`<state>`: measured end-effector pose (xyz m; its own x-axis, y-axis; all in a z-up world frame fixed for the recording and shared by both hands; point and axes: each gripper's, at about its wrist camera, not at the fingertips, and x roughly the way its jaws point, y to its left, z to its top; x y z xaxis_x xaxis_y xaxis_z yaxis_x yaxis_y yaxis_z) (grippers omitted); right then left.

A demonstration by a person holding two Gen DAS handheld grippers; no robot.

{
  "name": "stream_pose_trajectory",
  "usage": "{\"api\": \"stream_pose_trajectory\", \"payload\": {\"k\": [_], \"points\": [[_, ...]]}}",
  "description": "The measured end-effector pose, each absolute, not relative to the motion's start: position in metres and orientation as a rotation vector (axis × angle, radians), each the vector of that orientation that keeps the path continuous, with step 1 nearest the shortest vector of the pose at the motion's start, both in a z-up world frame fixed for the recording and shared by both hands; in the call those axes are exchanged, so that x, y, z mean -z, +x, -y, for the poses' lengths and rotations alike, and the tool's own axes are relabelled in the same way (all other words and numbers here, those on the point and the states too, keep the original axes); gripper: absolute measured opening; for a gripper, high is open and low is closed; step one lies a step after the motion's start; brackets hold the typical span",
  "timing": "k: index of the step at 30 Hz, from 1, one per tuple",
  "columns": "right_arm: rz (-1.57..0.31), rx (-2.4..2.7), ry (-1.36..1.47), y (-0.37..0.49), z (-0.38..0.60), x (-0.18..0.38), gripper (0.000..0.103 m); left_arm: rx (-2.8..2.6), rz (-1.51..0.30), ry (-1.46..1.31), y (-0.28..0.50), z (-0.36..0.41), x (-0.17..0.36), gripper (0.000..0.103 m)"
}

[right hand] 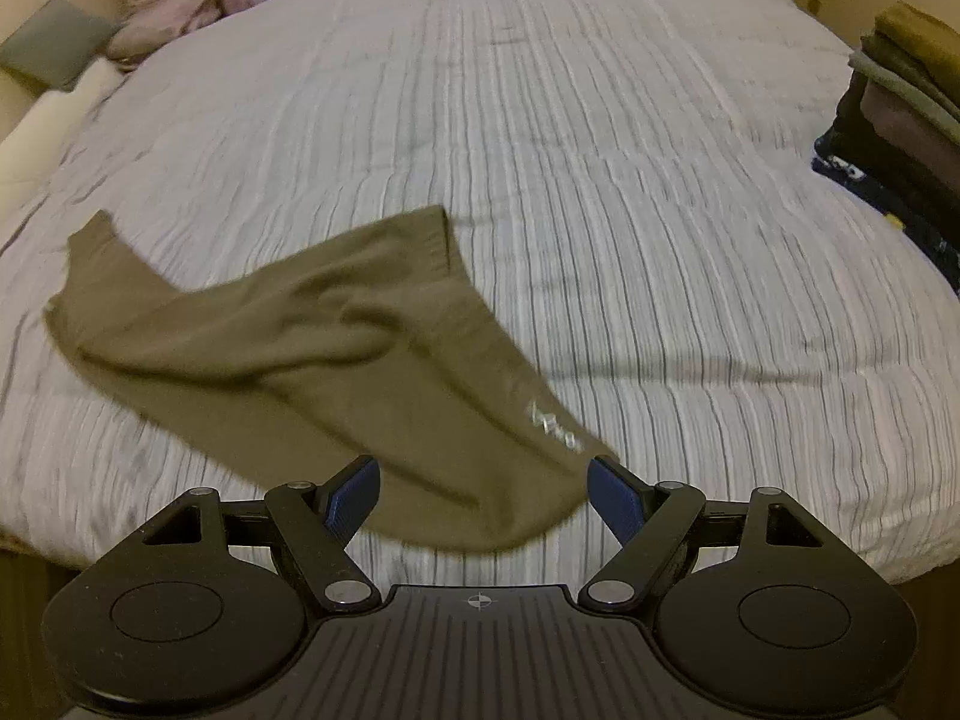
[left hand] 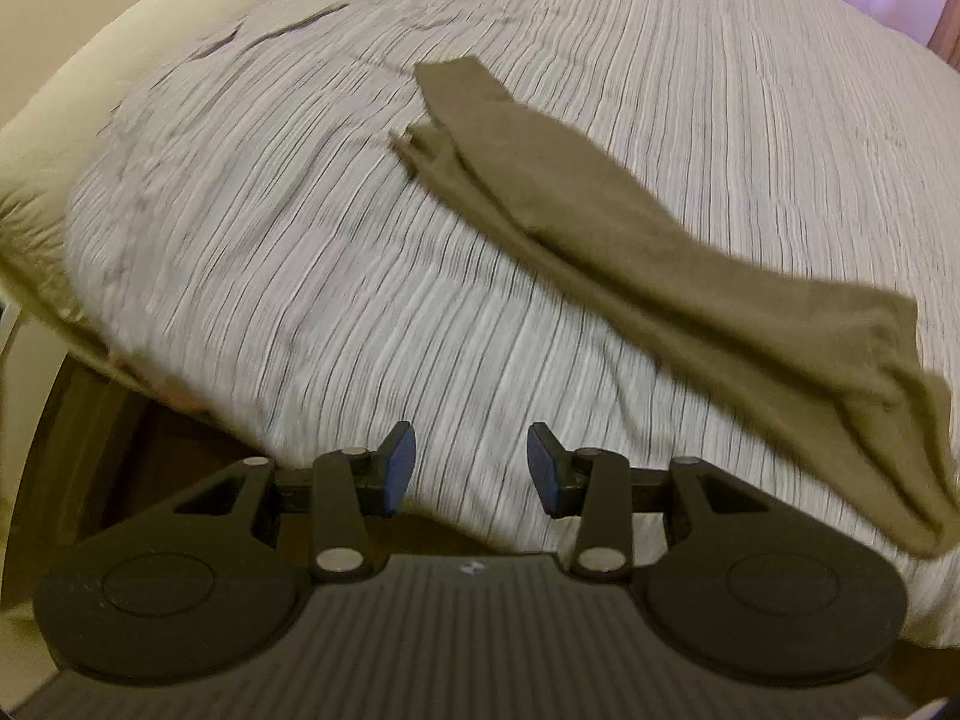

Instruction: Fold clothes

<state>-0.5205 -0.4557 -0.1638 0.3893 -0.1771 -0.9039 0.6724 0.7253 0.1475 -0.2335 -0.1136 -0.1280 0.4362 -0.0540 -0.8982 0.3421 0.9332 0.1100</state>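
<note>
Olive garment (right hand: 312, 348) on striped bedspread (right hand: 600, 180), near end between wide-apart right tool (right hand: 483, 498) pads.

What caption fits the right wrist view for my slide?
Open right gripper poised over the near end of an olive-green garment on a striped bedspread, folded clothes stack at right.

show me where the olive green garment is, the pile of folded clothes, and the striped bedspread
olive green garment (right hand: 312, 348), right wrist view, middle of cloth.
pile of folded clothes (right hand: 906, 114), right wrist view, stack's side.
striped bedspread (left hand: 288, 276), left wrist view, bare area.

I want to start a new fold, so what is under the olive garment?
The olive garment lies on the striped bedspread. Nothing else shows at its edges; anything under its middle is covered.
</note>
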Motion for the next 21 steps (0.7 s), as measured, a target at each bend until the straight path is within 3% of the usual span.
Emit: {"api": "stream_pose_trajectory", "payload": {"k": [10,21], "points": [[-0.991,0.673,0.54,-0.444,0.486,0.166,0.079,0.372,-1.102,0.35,-0.11,0.148,0.15,0.038],[-0.983,0.575,0.505,-0.384,0.519,0.224,0.079,0.423,-1.121,0.389,-0.042,0.175,0.203,0.038]]}}
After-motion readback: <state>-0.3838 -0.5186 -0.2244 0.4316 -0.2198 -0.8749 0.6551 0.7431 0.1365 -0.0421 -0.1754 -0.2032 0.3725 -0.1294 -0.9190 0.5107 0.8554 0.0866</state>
